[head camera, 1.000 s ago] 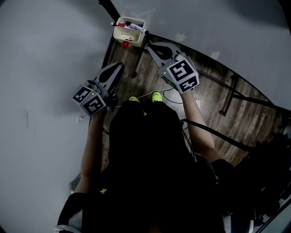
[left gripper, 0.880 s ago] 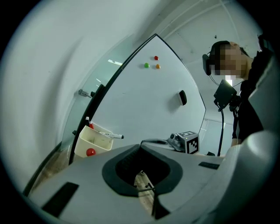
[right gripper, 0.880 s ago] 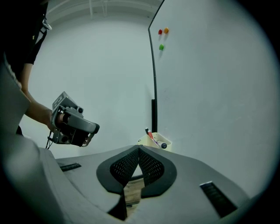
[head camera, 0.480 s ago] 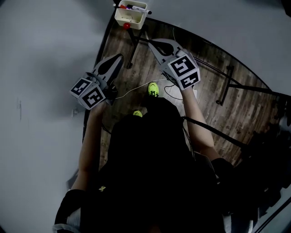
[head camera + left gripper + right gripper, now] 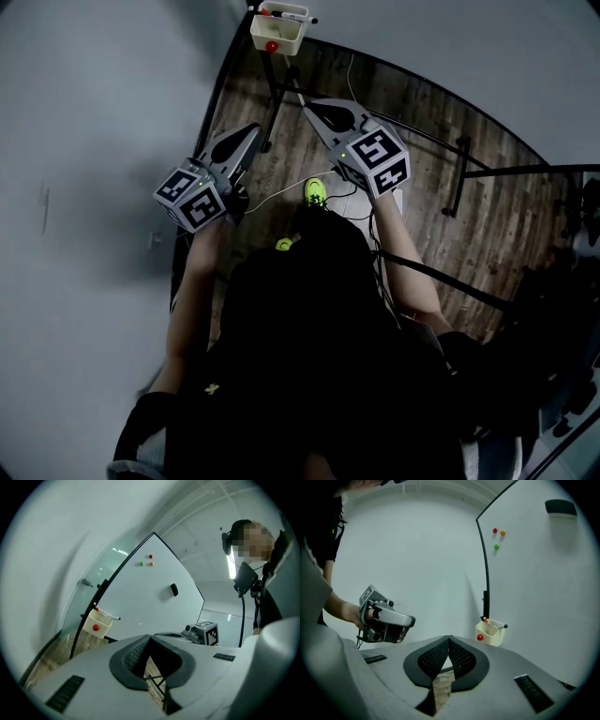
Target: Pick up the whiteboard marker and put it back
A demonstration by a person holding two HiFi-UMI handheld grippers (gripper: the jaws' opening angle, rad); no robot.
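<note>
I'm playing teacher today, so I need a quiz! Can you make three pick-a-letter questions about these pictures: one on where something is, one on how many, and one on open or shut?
1. Where is the marker box?
A. on the floor
B. fixed low on the frame of the whiteboard
C. between a gripper's jaws

2. How many round magnets sit high on the whiteboard?
A. one
B. three
C. six

3. The right gripper is:
A. wide open
B. shut on a marker
C. shut and empty

Answers:
1 B, it hangs at the board's black edge.
2 B, one red, one orange, one green.
3 C, its pads meet with nothing between them.
</note>
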